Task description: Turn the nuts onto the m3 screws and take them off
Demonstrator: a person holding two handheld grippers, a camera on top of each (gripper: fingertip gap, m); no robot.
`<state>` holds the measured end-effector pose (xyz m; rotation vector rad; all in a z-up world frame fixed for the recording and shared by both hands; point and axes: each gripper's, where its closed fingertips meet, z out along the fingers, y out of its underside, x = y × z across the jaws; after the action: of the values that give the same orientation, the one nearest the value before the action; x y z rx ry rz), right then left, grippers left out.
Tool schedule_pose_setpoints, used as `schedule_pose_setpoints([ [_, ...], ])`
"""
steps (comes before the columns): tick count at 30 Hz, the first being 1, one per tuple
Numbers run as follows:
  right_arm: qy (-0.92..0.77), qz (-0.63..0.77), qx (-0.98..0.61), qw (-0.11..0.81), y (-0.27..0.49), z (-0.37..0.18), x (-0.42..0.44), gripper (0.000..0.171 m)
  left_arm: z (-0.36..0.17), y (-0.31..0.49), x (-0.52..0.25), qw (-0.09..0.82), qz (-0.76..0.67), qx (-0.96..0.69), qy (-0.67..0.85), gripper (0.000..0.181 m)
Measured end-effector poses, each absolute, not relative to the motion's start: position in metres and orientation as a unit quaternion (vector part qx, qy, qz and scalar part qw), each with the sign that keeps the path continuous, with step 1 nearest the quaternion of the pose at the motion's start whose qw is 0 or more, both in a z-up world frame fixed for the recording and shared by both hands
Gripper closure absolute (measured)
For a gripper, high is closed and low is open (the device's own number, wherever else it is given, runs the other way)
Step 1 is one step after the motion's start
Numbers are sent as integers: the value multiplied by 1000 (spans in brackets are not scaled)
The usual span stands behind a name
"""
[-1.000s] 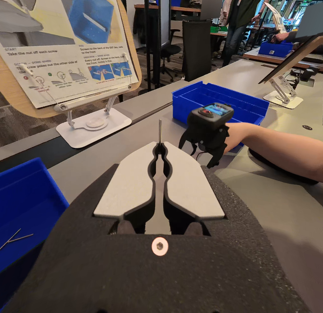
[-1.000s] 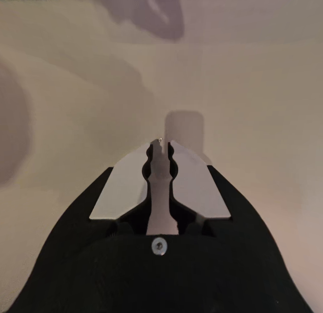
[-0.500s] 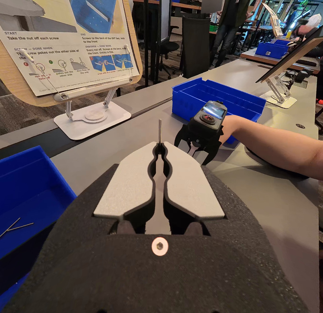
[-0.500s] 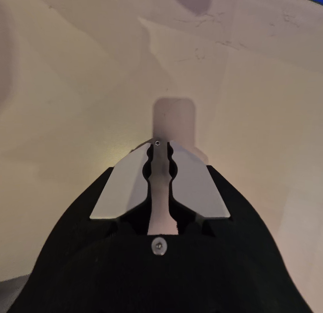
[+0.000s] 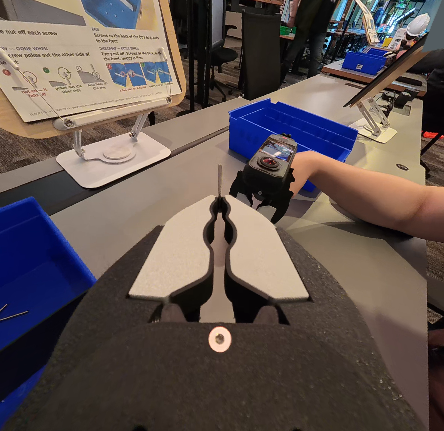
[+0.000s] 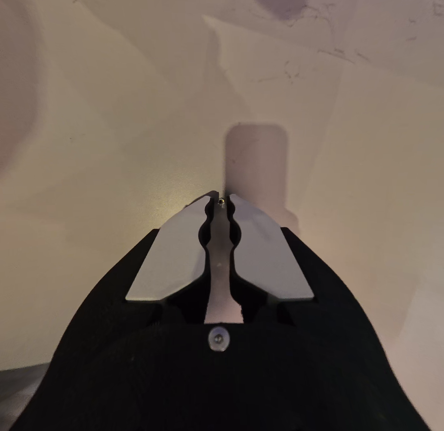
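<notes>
At the far left, a blue bin [image 5: 36,263] sits on the grey worktop [image 5: 134,210] with loose screws [image 5: 14,314] lying on its floor, seemingly stock waiting their turn. Behind it a white stand props an instruction sheet [image 5: 91,58] at reading angle. At centre, the left gripper [image 5: 219,198] pinches an m3 screw [image 5: 219,179] by its lower end, fingers closed tight on it, so the bare shank stands upright and free, probably to receive a nut. Just right of it, the right gripper [image 5: 260,206], held by a person's hand [image 5: 302,171], points down at the worktop. Its own camera shows the fingers [image 6: 242,217] nearly together around a tiny nut [image 6: 221,201]; whether they actually grip it or only straddle it on the surface cannot be told. A second blue bin [image 5: 288,126] stands behind.
</notes>
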<state>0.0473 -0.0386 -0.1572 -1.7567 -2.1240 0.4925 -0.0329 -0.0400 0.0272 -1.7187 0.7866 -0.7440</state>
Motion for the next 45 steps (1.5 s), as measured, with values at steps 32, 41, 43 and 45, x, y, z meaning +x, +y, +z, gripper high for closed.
schedule_pose_setpoints([
  [32,-665,251,-521,473,-74,60,102,165,30,-43,85,427,-279,-643,571,179],
  [41,-630,246,-584,449,-57,52,115,165,10,-45,107,478,-332,-583,568,179],
  [43,-629,247,-600,429,-57,46,118,165,2,-44,113,477,-356,-586,550,179],
  [45,-631,251,-611,407,-58,38,121,165,-7,-42,120,483,-363,-595,531,179],
])
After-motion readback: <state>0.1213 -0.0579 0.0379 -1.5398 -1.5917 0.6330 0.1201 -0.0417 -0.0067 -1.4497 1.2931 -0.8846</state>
